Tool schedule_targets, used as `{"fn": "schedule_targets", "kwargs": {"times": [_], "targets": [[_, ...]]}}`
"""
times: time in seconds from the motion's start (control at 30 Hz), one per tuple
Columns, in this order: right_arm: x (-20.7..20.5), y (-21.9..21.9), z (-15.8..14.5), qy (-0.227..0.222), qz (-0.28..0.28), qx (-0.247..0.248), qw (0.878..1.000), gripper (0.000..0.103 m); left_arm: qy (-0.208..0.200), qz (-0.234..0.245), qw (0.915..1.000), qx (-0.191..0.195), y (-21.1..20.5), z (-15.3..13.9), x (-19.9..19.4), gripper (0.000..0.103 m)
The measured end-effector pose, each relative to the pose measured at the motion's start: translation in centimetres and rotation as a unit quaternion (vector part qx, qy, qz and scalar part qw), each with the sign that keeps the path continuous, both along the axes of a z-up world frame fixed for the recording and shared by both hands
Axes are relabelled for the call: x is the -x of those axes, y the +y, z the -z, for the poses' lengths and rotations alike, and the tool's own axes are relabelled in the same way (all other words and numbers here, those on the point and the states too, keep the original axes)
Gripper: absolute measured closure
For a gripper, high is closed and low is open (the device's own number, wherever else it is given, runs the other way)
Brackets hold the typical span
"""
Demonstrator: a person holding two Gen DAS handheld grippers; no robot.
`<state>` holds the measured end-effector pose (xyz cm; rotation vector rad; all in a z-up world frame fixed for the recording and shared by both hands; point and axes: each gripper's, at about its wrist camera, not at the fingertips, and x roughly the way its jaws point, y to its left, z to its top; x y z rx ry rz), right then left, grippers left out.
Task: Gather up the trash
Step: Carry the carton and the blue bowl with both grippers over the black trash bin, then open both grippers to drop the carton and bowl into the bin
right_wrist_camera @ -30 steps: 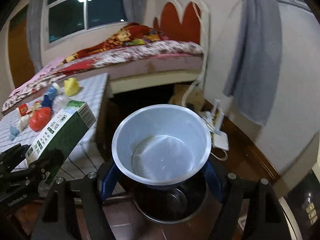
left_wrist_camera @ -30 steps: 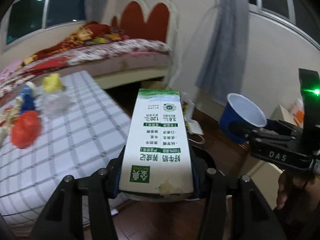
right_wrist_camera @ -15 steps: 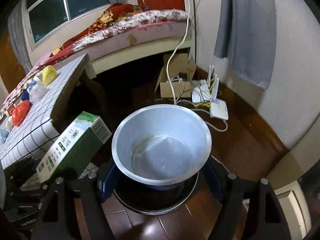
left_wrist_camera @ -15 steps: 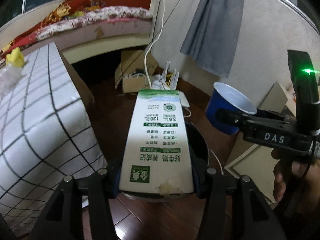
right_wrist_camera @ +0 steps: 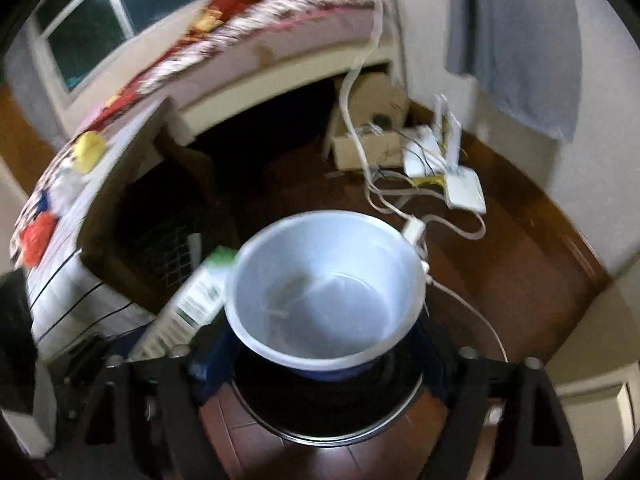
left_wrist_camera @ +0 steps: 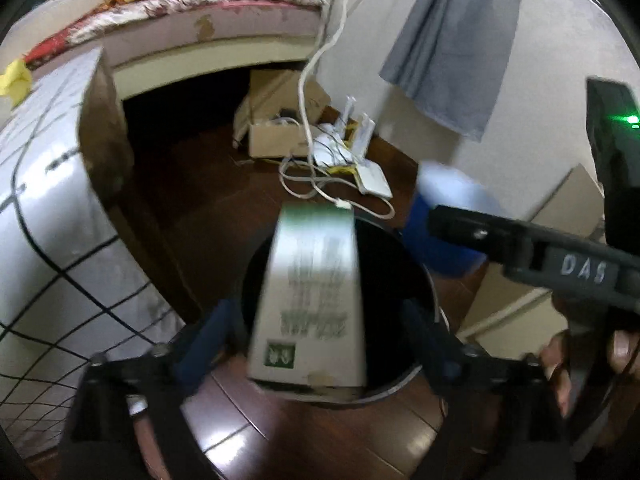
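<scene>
Both tools now hang over the round dark bin (left_wrist_camera: 340, 312) on the wooden floor, just beside the near end of the checked desk (left_wrist_camera: 44, 216). Left tool (left_wrist_camera: 316, 332): its jaws have just been opening; half a second back the blue pads were clamped on the milk carton's sides, now clear gaps show on both sides, so it is released. The milk carton (left_wrist_camera: 312, 300) sits between the spread fingers, blurred, its far end tipped over the bin's mouth; I judge it to be dropping in. Right tool (right_wrist_camera: 320, 352): jaws likewise have just been opening, and the pads now stand clear of the blue cup (right_wrist_camera: 324, 292), which shows its white inside and is blurred directly above the bin, so released too. A second ago both views looked across the desk and the bed (right_wrist_camera: 256, 32); now they look steeply down at the floor, cables and a white router (right_wrist_camera: 464, 188) beyond. Meaning: two pieces of trash are being let go together, and this delivery is nearly done, though neither piece is seen resting in the bin yet. Still on the desk, far left: a red crumpled item (right_wrist_camera: 36, 236), a yellow one (right_wrist_camera: 90, 150), others too blurred to name. More trips are likely.
</scene>
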<state>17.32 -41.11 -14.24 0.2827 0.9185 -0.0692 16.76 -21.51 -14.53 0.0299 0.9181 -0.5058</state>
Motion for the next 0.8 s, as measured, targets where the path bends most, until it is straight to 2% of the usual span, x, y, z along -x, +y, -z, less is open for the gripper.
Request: {"fn": "schedule_targets", "kwargs": {"times": [0.07, 0.17, 0.4, 0.8], "targets": [[0.4, -1.4, -0.1, -0.003, 0.022, -0.018, 1.000, 0.001, -0.002, -0.009, 0.9999, -0.012, 0.3, 0.1, 0.0, 0.005], [1.3, -2.4, -0.8, -0.013, 0.038, -0.022, 0.999, 0.001, -0.005, -0.022, 0.9996, -0.014, 1.1, 0.1, 0.2, 0.004], [2.7, -2.3, -1.8, -0.020, 0.049, -0.010, 0.999, 0.001, -0.018, -0.037, 0.9989, -0.021, 1.7, -0.6, 0.2, 0.003], [4.8, 2.4, -5.0, -0.038, 0.022, 0.061, 0.997, 0.001, -0.070, -0.068, 0.9949, -0.027, 5.2, -4.3, 2.1, 0.001]]}}
